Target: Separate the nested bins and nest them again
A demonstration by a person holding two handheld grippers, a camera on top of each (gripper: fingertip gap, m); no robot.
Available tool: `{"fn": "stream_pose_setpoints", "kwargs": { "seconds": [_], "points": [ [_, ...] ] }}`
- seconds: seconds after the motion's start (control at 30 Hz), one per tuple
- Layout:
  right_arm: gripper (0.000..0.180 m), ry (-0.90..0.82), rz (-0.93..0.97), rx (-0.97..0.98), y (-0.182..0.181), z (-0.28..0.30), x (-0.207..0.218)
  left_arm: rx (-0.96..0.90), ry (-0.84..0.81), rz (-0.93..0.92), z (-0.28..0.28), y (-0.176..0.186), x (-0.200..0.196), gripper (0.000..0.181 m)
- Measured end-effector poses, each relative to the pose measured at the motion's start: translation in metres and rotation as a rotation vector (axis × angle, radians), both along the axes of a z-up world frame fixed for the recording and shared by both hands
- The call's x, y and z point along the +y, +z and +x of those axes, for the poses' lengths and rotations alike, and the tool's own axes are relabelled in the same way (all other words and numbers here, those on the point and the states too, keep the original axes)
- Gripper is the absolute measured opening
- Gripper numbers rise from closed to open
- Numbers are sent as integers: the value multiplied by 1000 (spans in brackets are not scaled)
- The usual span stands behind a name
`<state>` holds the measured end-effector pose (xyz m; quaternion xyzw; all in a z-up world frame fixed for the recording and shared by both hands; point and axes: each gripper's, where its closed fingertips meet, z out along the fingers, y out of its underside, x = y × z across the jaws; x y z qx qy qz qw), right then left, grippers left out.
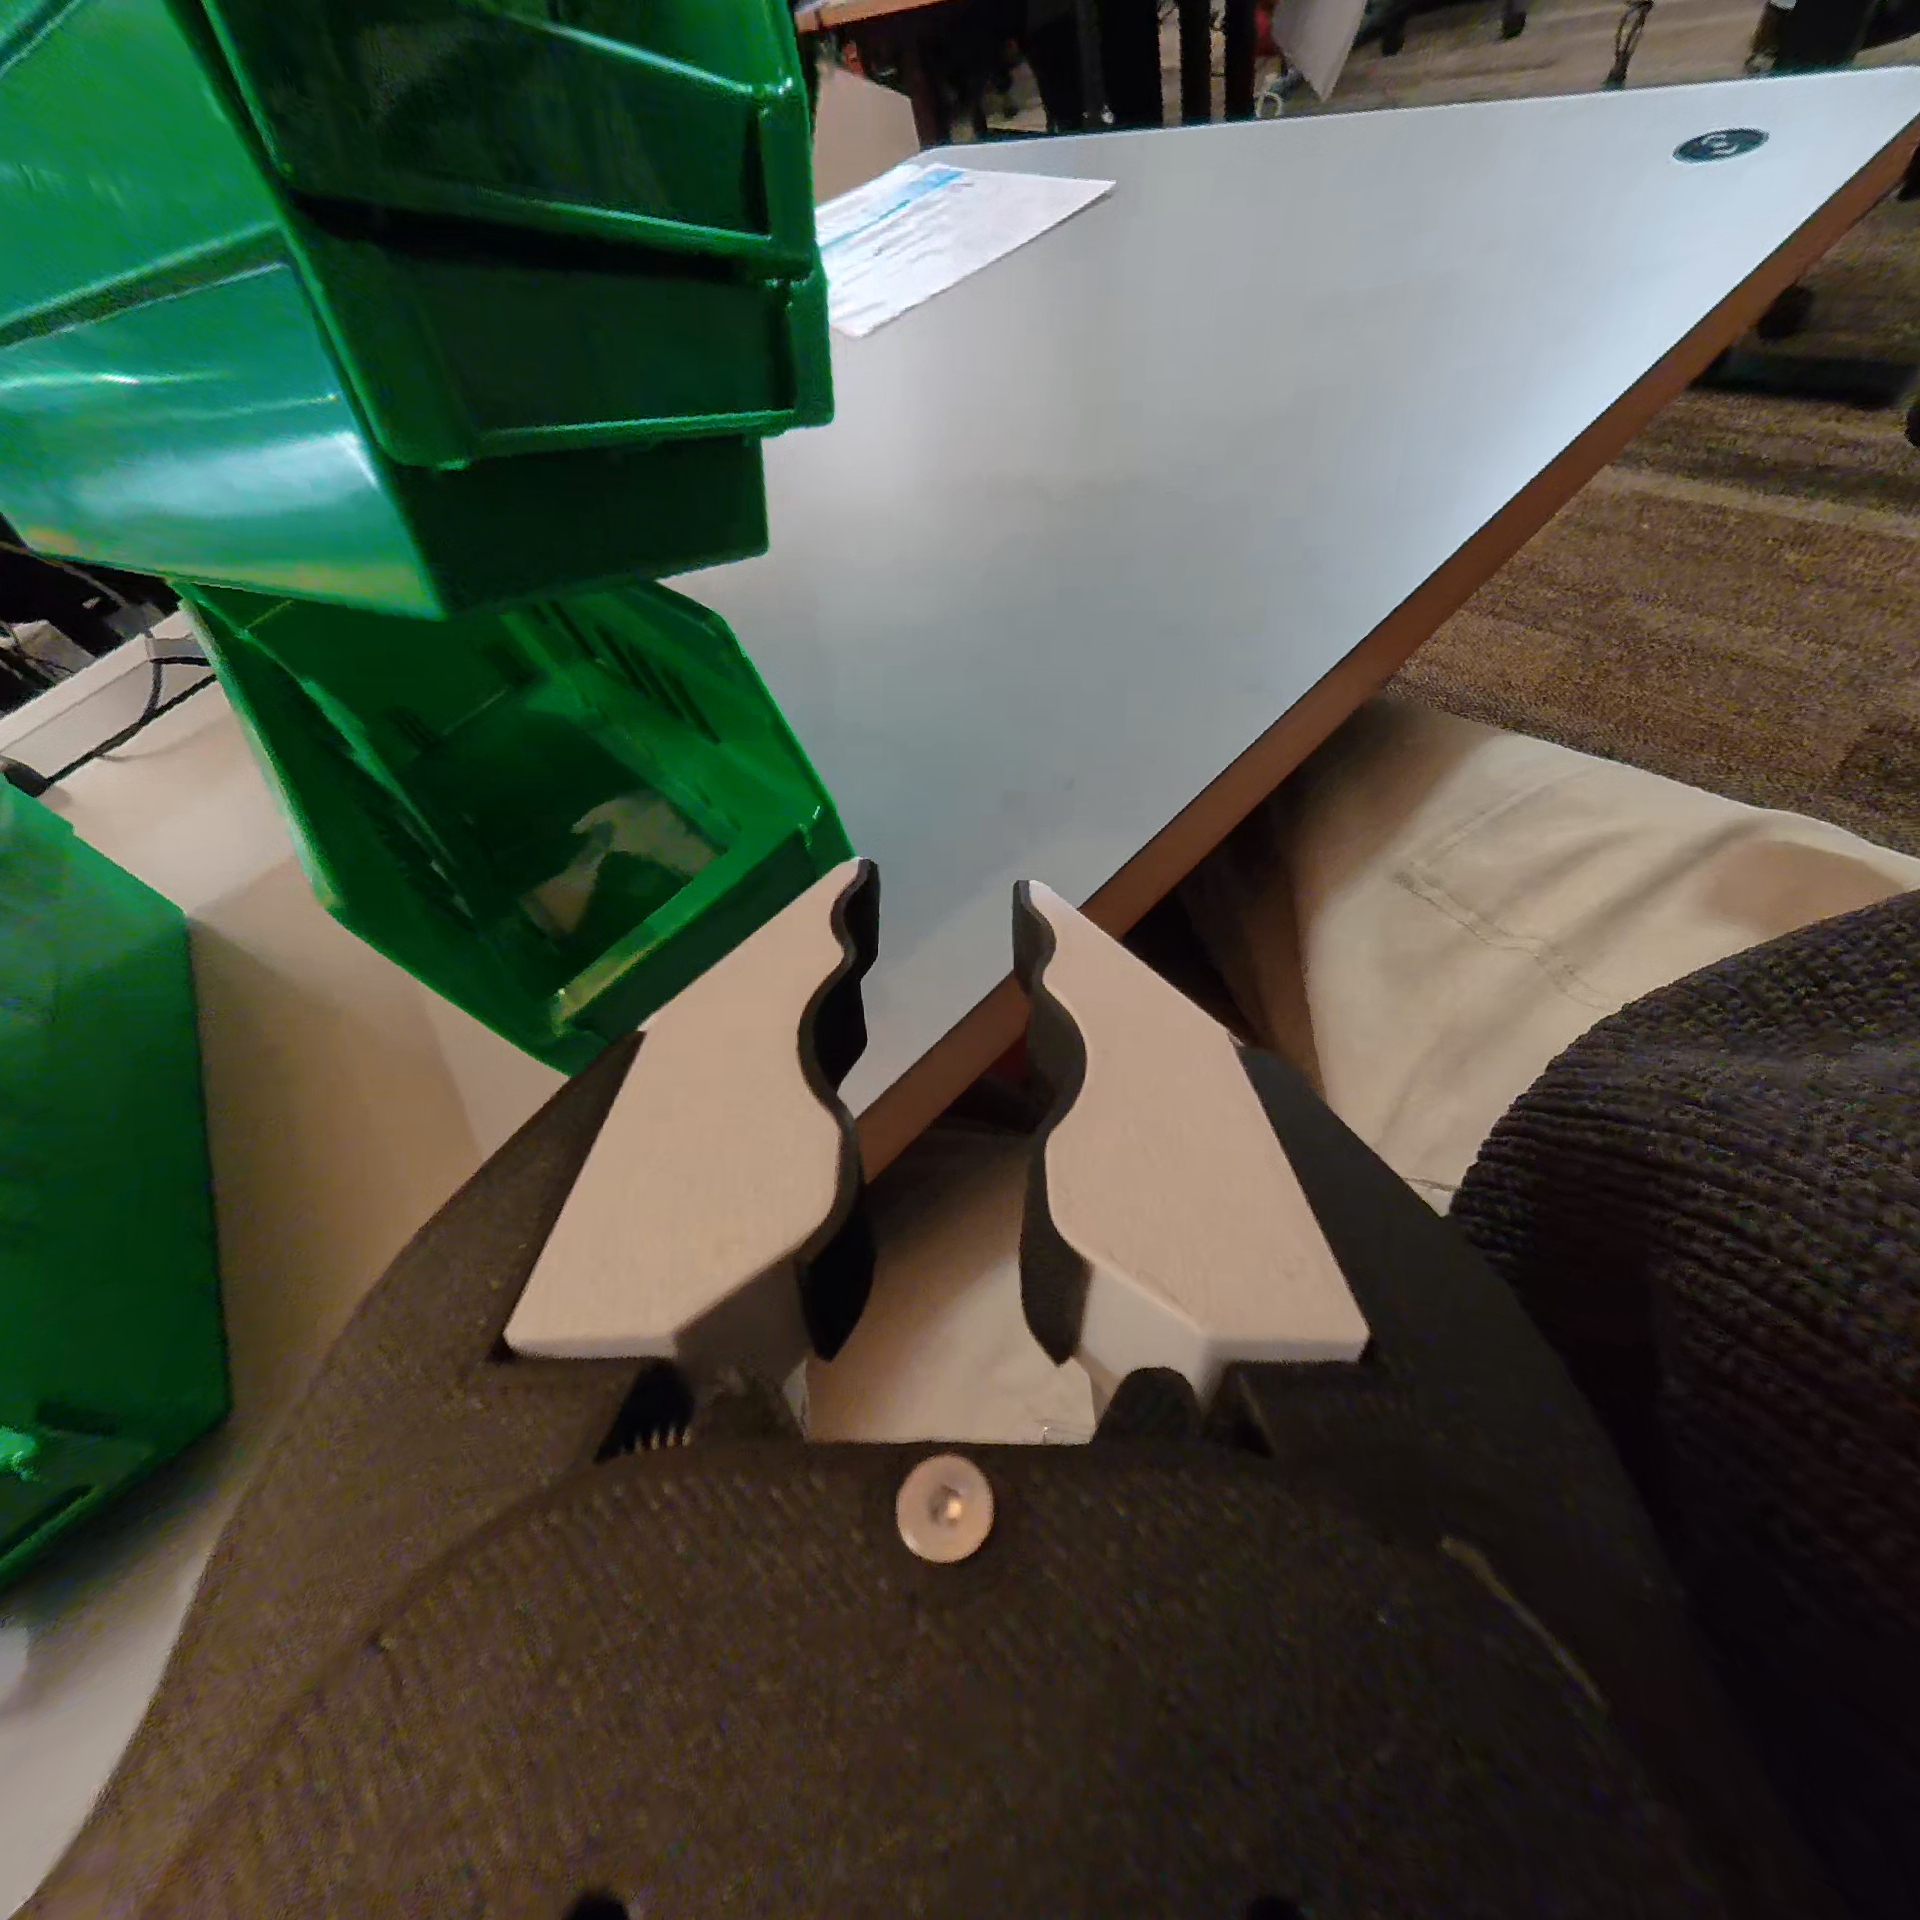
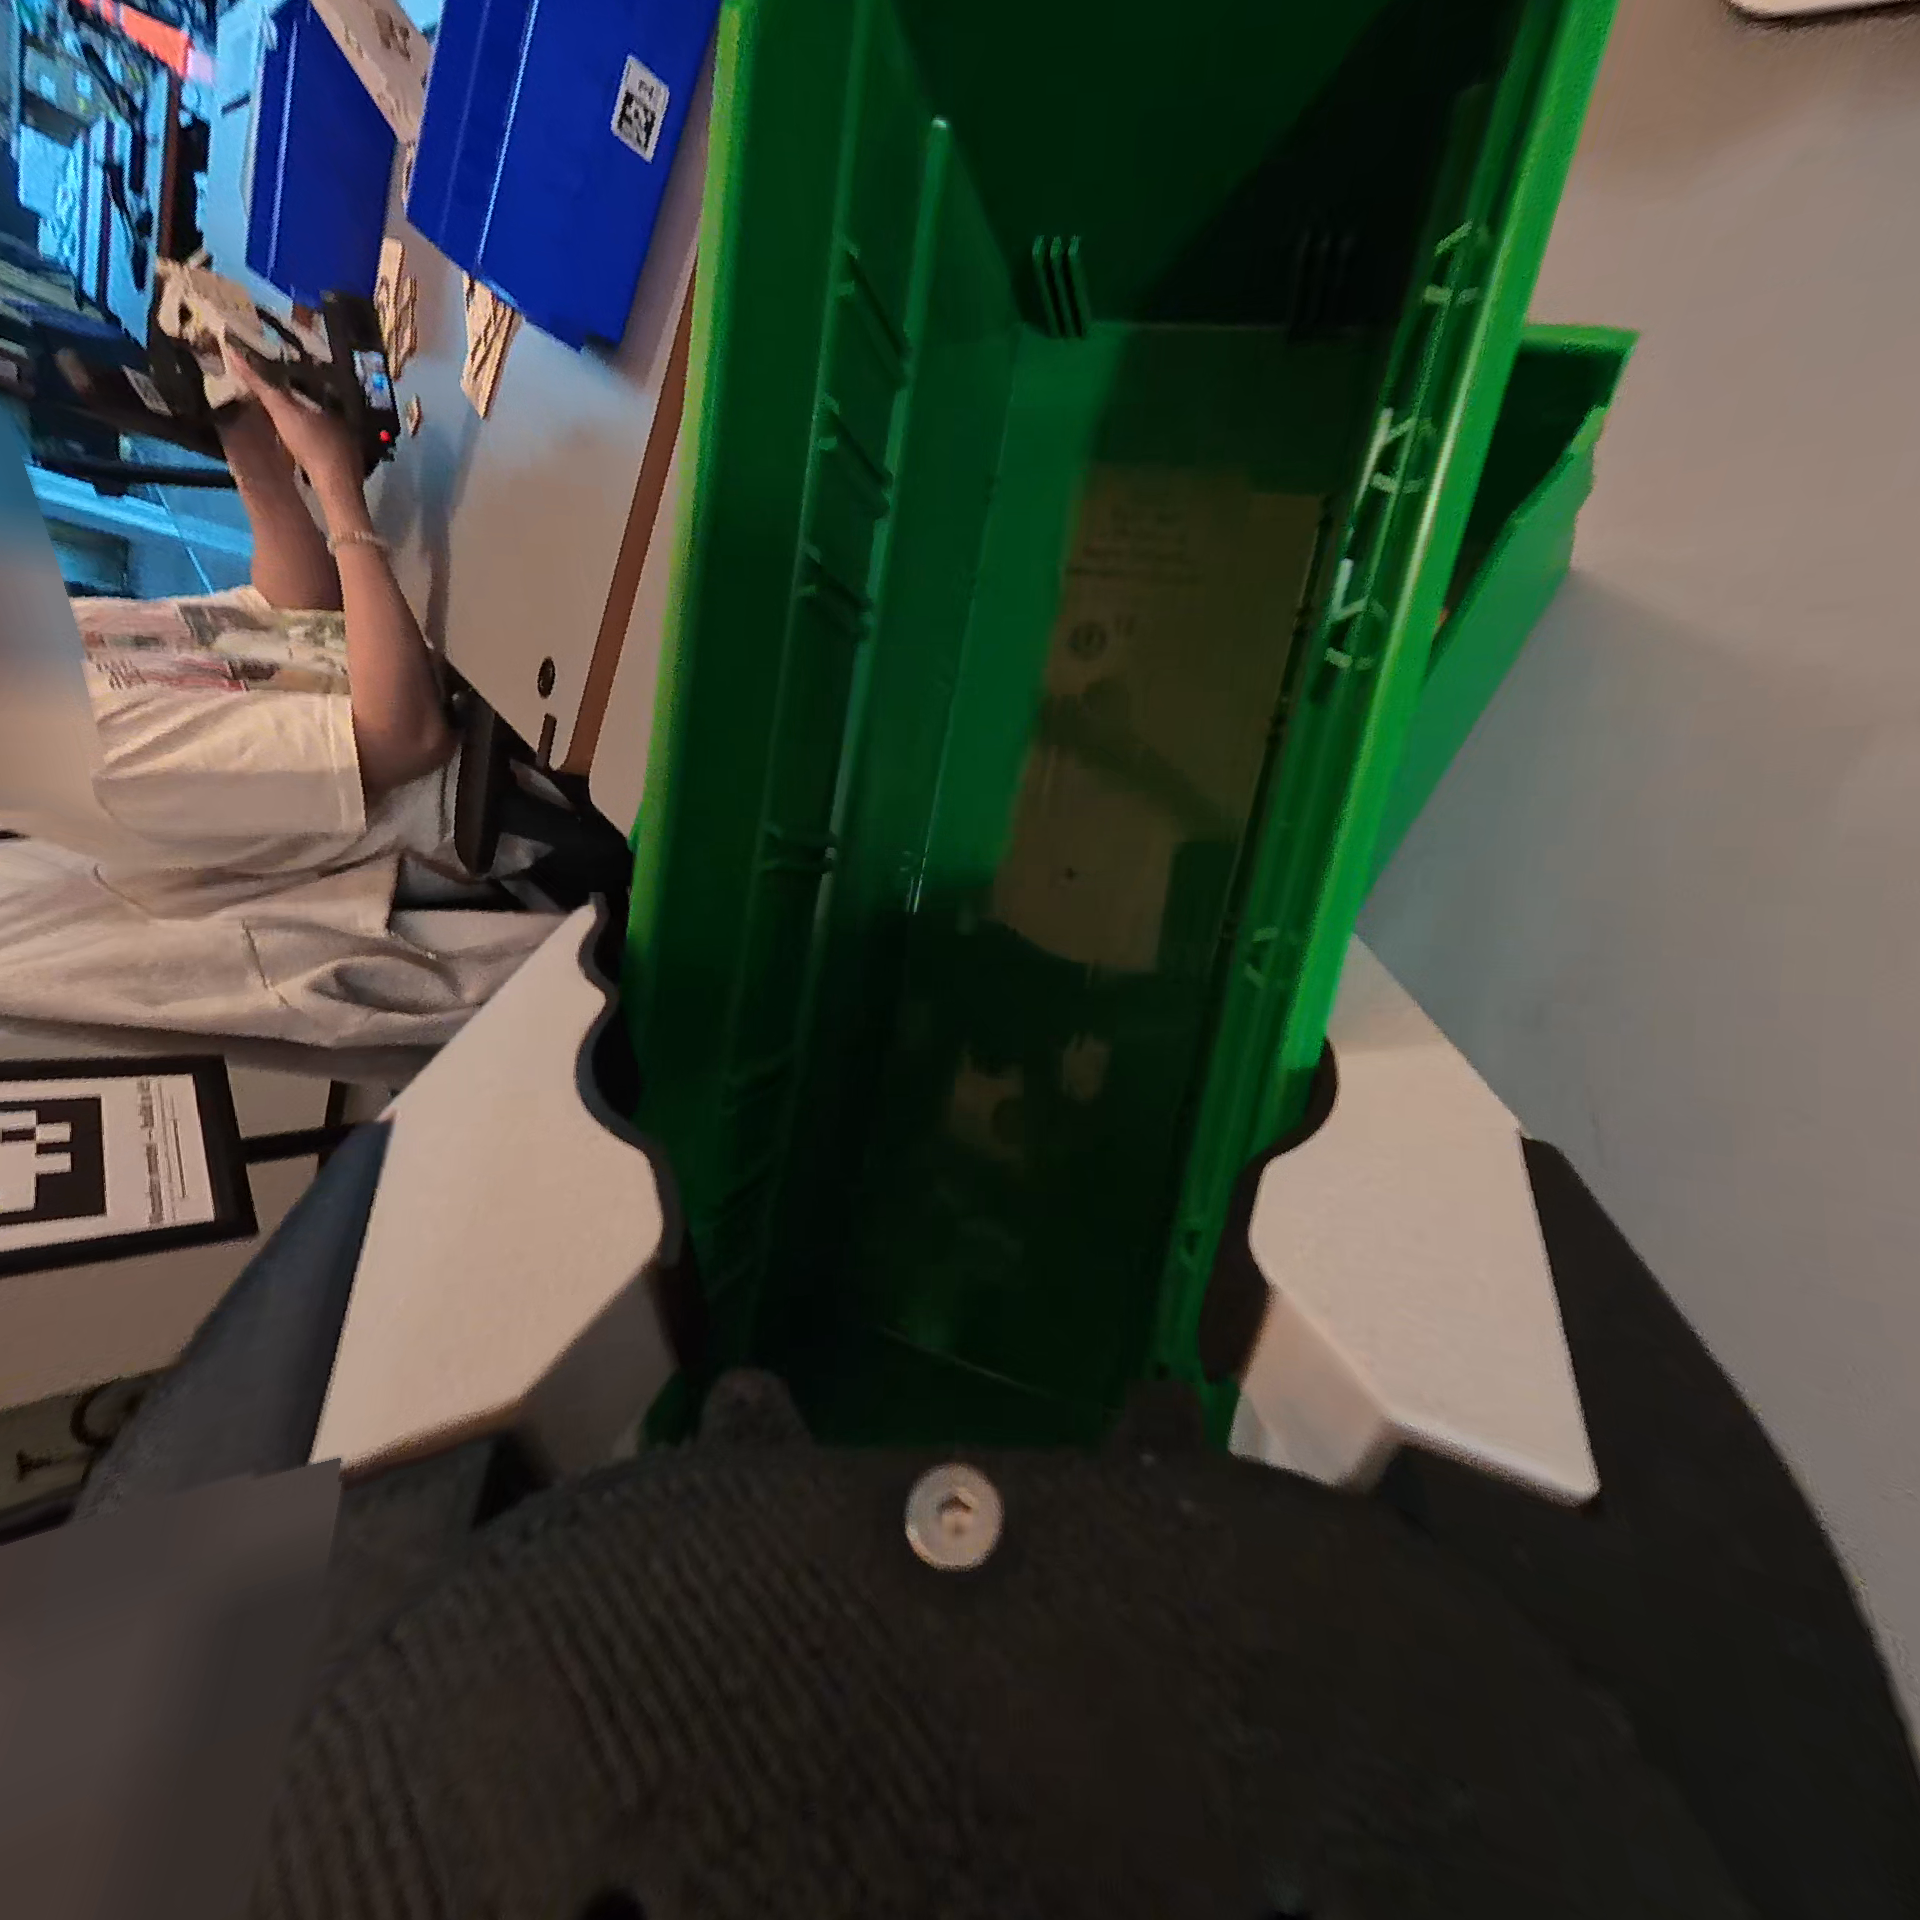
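Observation:
In the left wrist view, green bins (image 1: pixel 416 312), seemingly two nested, hang tilted above the white table (image 1: pixel 1247 416). A single green bin (image 1: pixel 520 810) lies under them on the table, and another green bin (image 1: pixel 94 1143) stands at the left edge. My left gripper (image 1: pixel 943 883) is open and empty, over the table's front edge beside the lower bin. In the right wrist view, my right gripper (image 2: pixel 977 935) is shut on a green bin (image 2: pixel 1039 675), one finger outside each side wall. A further green bin (image 2: pixel 1527 540) shows behind it on the right.
A printed paper sheet (image 1: pixel 956 229) and a black round disc (image 1: pixel 1720 143) lie on the far table. A lap in beige trousers (image 1: pixel 1507 883) is beyond the table edge. Blue boxes (image 2: pixel 540 156) and another person (image 2: pixel 260 675) show at the left.

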<state>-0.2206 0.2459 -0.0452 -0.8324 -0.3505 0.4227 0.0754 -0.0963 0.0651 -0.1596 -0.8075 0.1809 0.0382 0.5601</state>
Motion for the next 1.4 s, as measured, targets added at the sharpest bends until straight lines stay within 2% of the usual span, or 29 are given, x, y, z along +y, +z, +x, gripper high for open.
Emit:
{"fn": "stream_pose_setpoints", "kwargs": {
  "seconds": [0.07, 0.17, 0.27, 0.47, 0.6, 0.8, 0.93, 1.0, 1.17, 1.27, 1.33, 1.4],
  "points": [
    [128, -42, -13, 12, 2, -1, 2, 0, 7, 6, -2, 1, 0, 24],
    [122, -107, -74, 83, 15, -4, 3, -7, 30, 26, -7, 6, 2, 27],
    [96, -112, -9, 136, 31, -5, 5, -28, 88, 79, -21, 17, 5, 31],
    [96, -46, 40, 80, 22, -6, -9, -173, 248, 216, -74, 46, 19, 40],
    [96, -25, 31, 130, 25, -7, -13, -343, 165, 268, -77, 73, 24, 57],
    [97, 40, 35, 170, 26, 3, -20, -262, 210, 365, -81, 90, 29, 60],
    [97, 55, 110, 268, 38, 18, -19, -247, 214, 378, -77, 100, 42, 64],
    [95, 67, 176, 291, 40, 34, -17, -238, 214, 378, -77, 105, 49, 71],
    [92, -38, 458, 310, 28, 101, 15, -228, 263, 382, -84, 113, 64, 68],
    [85, -81, 619, 344, 7, 144, 20, -158, 260, 400, -89, 110, 67, 61],
    [79, -94, 722, 353, -17, 169, 15, -89, 272, 458, -94, 111, 60, 33],
    [74, -101, 805, 333, -46, 195, 9, -27, 350, 522, -108, 115, 51, 19]
  ]
}}
